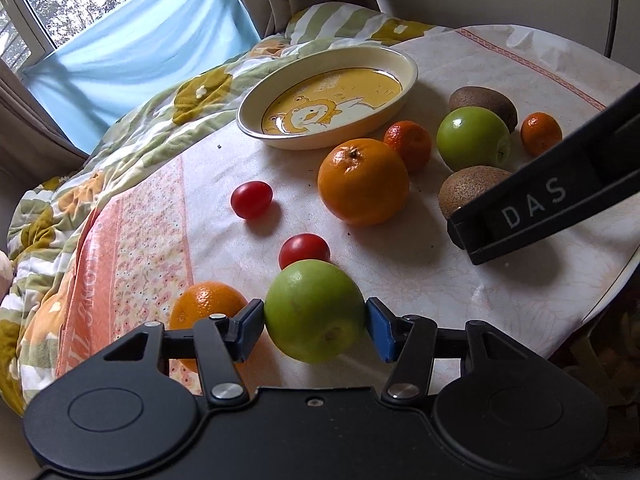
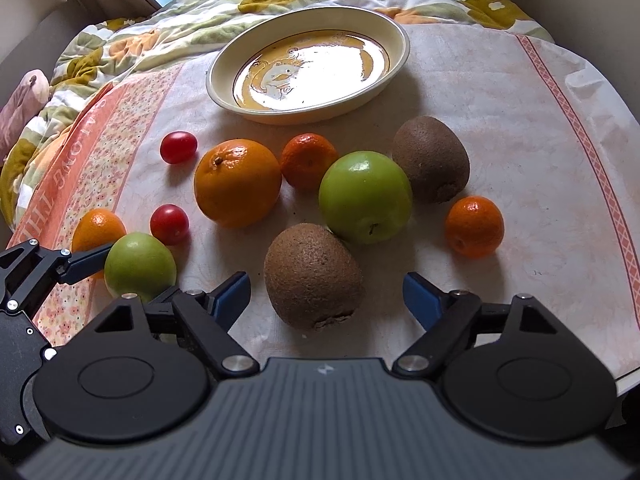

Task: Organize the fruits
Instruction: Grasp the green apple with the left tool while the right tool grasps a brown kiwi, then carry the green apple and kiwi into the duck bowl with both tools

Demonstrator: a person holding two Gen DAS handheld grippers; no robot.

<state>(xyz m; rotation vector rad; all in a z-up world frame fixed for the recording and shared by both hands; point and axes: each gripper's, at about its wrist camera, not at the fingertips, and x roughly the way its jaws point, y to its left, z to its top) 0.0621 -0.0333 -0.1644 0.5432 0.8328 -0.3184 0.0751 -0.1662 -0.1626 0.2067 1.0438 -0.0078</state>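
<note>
Nearest the left wrist camera, a green apple is pinched between the blue pads of the left gripper, which is closed onto its sides; the fruit sits at the near left of the spread, and whether it rests on the tablecloth or is just clear of it cannot be told. The grip is taken across the widest part, judged to keep the round, smooth fruit from squirting out. Its skin is seen as even pale green and slightly glossy, with a small dark dimple facing the camera. Just behind it a cherry tomato is seen, and an orange lies just beside the left finger. The right gripper is held wide open and grips nothing, its fingers set either side of a kiwi without touching it, which is judged to be readiness for a second pick. Farther back, a large orange, a second green apple, two mandarins, another kiwi and a second cherry tomato are scattered loosely. The cream dish with a cartoon print stands beyond them all, holding no fruit, and is judged to be the place meant for them, so that sorting is taken to be barely begun.
</note>
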